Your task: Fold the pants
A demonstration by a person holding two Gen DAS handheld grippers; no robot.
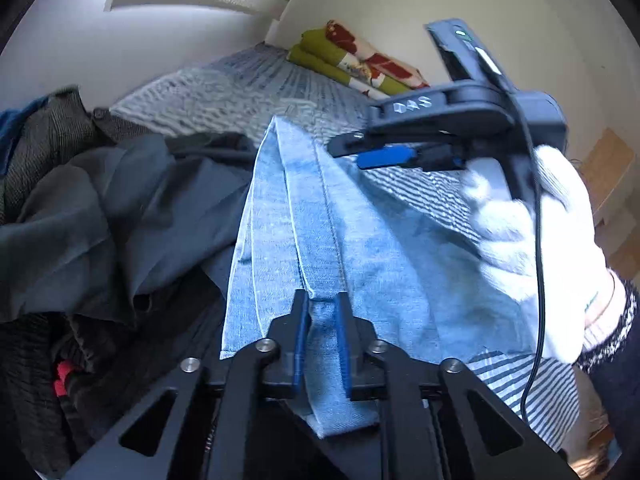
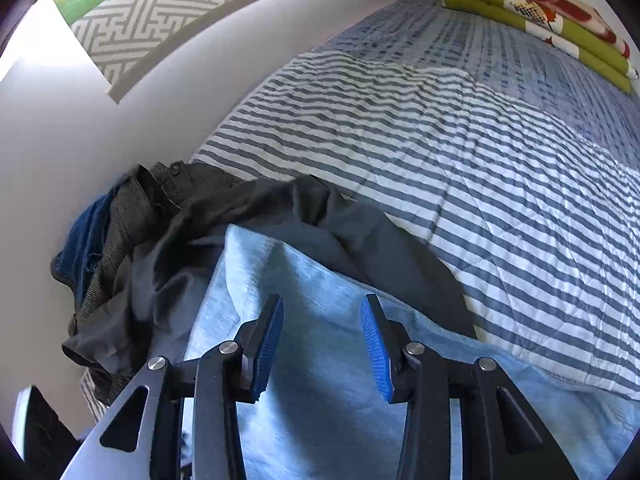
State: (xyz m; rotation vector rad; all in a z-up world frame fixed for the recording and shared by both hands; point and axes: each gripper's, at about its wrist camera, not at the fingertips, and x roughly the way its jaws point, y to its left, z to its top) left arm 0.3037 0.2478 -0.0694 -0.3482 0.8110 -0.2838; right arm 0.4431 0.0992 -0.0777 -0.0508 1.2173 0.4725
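The light blue denim pants (image 1: 372,240) lie on the bed with a folded, seamed edge running away from me. My left gripper (image 1: 321,300) is shut on that folded edge, and the cloth bunches between its blue pads. In the right wrist view the pants (image 2: 248,268) spread under my right gripper (image 2: 322,304), whose jaws stand apart just above the denim with nothing pinched. The left wrist view shows the right gripper (image 1: 346,155) over the pants' far edge, held by a white-gloved hand (image 1: 520,220).
A heap of dark grey and black clothes (image 2: 192,224) lies against the white wall (image 2: 80,140), left of the pants. The striped bedspread (image 2: 480,160) stretches off to the right. A folded green floral blanket (image 2: 540,12) sits at the far end.
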